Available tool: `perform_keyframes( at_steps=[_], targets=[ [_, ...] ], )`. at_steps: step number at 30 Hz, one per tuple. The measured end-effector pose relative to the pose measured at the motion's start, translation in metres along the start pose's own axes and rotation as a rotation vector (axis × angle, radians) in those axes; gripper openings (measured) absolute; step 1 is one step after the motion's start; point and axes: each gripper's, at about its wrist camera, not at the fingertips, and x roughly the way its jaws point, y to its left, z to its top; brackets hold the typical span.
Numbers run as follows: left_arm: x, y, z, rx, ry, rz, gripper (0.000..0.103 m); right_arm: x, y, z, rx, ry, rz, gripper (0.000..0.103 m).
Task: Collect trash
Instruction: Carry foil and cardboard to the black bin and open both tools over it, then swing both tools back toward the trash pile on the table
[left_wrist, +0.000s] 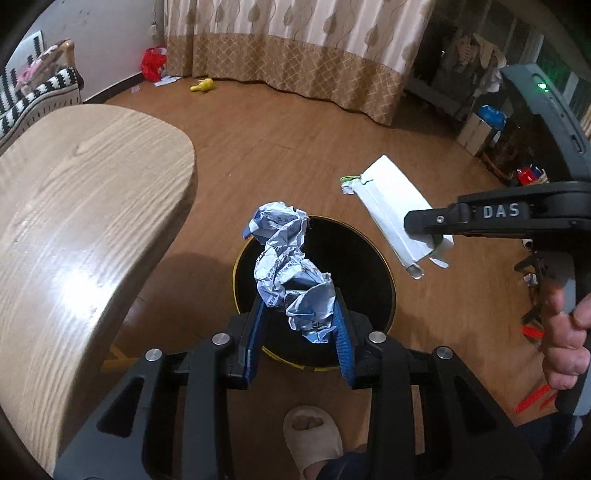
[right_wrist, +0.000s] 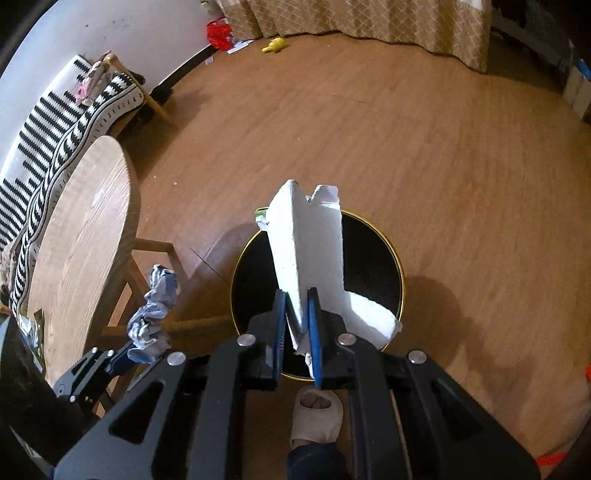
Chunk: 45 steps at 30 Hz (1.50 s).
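My left gripper (left_wrist: 300, 306) is shut on a crumpled blue-white paper wad (left_wrist: 288, 266) and holds it above a round black bin with a gold rim (left_wrist: 362, 266) on the floor. My right gripper (right_wrist: 296, 299) is shut on a flattened white carton (right_wrist: 308, 251) and holds it over the same bin (right_wrist: 373, 273). The right gripper (left_wrist: 424, 225) with the carton (left_wrist: 395, 206) also shows at the right of the left wrist view. The left gripper (right_wrist: 125, 356) with the wad (right_wrist: 155, 310) shows at the lower left of the right wrist view.
A round wooden table (left_wrist: 74, 221) stands left of the bin, with a striped sofa (right_wrist: 55, 122) behind it. A slippered foot (left_wrist: 312, 439) is just before the bin. A yellow object (left_wrist: 202, 85) and a red bag (left_wrist: 153, 62) lie by the curtain. Boxes (left_wrist: 480, 129) stand far right.
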Motion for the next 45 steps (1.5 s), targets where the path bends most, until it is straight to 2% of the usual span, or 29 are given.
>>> perform_keyframes(
  at_steps=[2, 4, 5, 12, 17, 22, 24, 28, 31, 33, 37, 39, 41, 44, 45],
  targets=[
    [0.006, -0.002, 0.001, 0.0, 0.01, -0.002, 0.033, 0.003, 0.005, 0.003, 0.012, -0.005, -0.007, 0.019],
    [0.012, -0.005, 0.002, 0.002, 0.015, -0.002, 0.033, 0.004, 0.003, 0.006, 0.033, -0.007, -0.012, 0.052],
    [0.016, -0.006, 0.004, -0.001, 0.019, -0.004, 0.033, 0.002, 0.002, 0.006, 0.042, -0.016, -0.009, 0.058],
    [0.03, -0.017, 0.006, -0.004, 0.039, -0.023, 0.033, -0.008, -0.003, 0.006, 0.077, -0.063, -0.004, 0.065],
    [0.04, -0.023, 0.007, 0.004, 0.046, -0.034, 0.034, -0.014, -0.007, 0.006, 0.095, -0.085, -0.004, 0.067],
    [0.043, -0.026, 0.007, 0.019, 0.041, -0.026, 0.053, -0.021, -0.008, 0.004, 0.109, -0.107, -0.013, 0.074],
    [0.041, -0.026, 0.008, 0.014, 0.03, -0.028, 0.068, -0.025, -0.007, 0.004, 0.119, -0.118, -0.004, 0.074],
    [0.029, -0.024, 0.008, 0.008, 0.015, -0.035, 0.073, -0.033, 0.0, 0.003, 0.118, -0.144, 0.01, 0.076],
    [0.001, -0.016, 0.006, 0.002, -0.016, -0.03, 0.076, -0.043, 0.012, 0.002, 0.1, -0.172, 0.026, 0.076],
    [-0.024, -0.005, 0.005, -0.009, -0.04, -0.011, 0.083, -0.052, 0.027, 0.001, 0.077, -0.197, 0.048, 0.078],
    [-0.091, 0.035, -0.005, -0.076, -0.106, 0.046, 0.092, -0.063, 0.081, -0.005, -0.023, -0.217, 0.101, 0.08],
    [-0.135, 0.066, -0.019, -0.127, -0.15, 0.101, 0.096, -0.067, 0.123, -0.013, -0.114, -0.224, 0.127, 0.082],
    [-0.174, 0.099, -0.038, -0.178, -0.175, 0.188, 0.097, -0.069, 0.165, -0.023, -0.2, -0.226, 0.147, 0.084],
    [-0.229, 0.154, -0.07, -0.278, -0.2, 0.317, 0.097, -0.067, 0.246, -0.05, -0.357, -0.197, 0.213, 0.084],
    [-0.241, 0.166, -0.078, -0.304, -0.206, 0.34, 0.097, -0.066, 0.265, -0.057, -0.392, -0.185, 0.234, 0.084]
  ],
)
